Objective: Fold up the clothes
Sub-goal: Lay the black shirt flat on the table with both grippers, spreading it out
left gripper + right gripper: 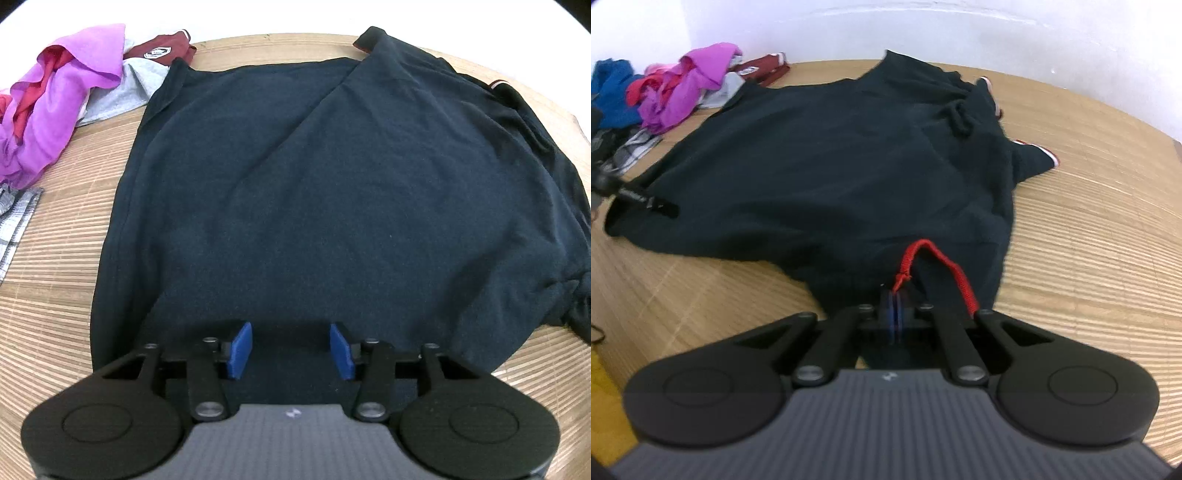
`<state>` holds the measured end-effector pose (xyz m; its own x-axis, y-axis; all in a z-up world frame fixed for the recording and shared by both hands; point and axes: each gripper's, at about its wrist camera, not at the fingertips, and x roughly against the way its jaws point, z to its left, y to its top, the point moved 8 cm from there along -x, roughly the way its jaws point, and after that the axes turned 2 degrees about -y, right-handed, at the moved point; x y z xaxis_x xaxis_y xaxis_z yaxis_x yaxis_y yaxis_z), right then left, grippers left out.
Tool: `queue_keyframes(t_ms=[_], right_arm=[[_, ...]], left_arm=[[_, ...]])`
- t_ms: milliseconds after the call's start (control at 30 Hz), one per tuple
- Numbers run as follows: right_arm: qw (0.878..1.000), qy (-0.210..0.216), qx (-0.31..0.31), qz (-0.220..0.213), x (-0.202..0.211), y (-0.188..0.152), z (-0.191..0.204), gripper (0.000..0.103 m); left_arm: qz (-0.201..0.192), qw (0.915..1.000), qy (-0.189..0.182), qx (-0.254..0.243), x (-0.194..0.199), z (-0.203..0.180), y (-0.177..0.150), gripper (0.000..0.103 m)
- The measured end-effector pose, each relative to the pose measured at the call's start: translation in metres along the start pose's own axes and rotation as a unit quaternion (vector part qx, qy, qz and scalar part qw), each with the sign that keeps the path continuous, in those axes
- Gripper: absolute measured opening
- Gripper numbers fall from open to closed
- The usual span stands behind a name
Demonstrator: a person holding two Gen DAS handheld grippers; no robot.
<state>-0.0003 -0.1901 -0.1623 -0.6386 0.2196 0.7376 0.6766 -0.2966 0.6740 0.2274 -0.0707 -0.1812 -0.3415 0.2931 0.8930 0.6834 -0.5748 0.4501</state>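
Our left tongs stand apart above the navy shirt on the table — our right tongs pressed together at its six-o'clock edge, grip unclear.

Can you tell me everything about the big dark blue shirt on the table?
The navy polo shirt is soft knit cloth, spread mostly flat on the ribbed wooden table. One side is folded inward in a diagonal flap. Its sleeve cuffs have red and white trim. The far corner touches the pile of colourful clothes. The left tongs hang open over its near hem.
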Motion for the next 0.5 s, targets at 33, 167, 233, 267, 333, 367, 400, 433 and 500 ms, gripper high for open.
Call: queue_keyframes(t_ms=[33, 167, 233, 267, 333, 367, 400, 433, 500], right_arm=[[1.0, 0.011, 0.005, -0.002, 0.005, -0.001, 0.007, 0.004], [0.994, 0.081, 0.07, 0.01, 0.023, -0.011, 0.048, 0.005], [0.984, 0.125, 0.112, 0.055, 0.022, -0.026, 0.07, 0.007], [0.98, 0.133, 0.128, 0.077, 0.022, -0.034, 0.076, 0.008], [0.977, 0.126, 0.138, 0.099, 0.02, -0.043, 0.08, 0.009], [0.979, 0.122, 0.127, 0.102, 0.021, -0.042, 0.076, 0.009], [0.981, 0.125, 0.107, 0.101, 0.027, -0.038, 0.071, 0.009], [0.983, 0.137, 0.084, 0.092, 0.036, -0.032, 0.066, 0.009], [0.983, 0.167, 0.049, 0.061, 0.058, -0.018, 0.052, 0.018]], left_arm=[[0.001, 1.0, 0.001, -0.003, 0.0, 0.0, 0.0, 0.051], [-0.002, 0.9999, 0.007, -0.016, 0.0, -0.001, 0.0, 0.054], [-0.002, 0.9998, 0.007, -0.021, -0.001, -0.001, 0.0, 0.056], [-0.002, 0.9997, 0.006, -0.024, -0.001, 0.0, 0.0, 0.056], [0.0, 0.9997, 0.004, -0.025, -0.002, 0.001, 0.0, 0.058], [0.0, 0.9997, 0.003, -0.025, -0.002, 0.002, 0.0, 0.059], [0.0, 0.9997, 0.001, -0.025, -0.003, 0.002, -0.001, 0.059], [0.0, 0.9997, 0.0, -0.025, -0.003, 0.003, -0.001, 0.06], [0.0, 0.9996, 0.0, -0.028, -0.003, 0.004, -0.002, 0.061]])
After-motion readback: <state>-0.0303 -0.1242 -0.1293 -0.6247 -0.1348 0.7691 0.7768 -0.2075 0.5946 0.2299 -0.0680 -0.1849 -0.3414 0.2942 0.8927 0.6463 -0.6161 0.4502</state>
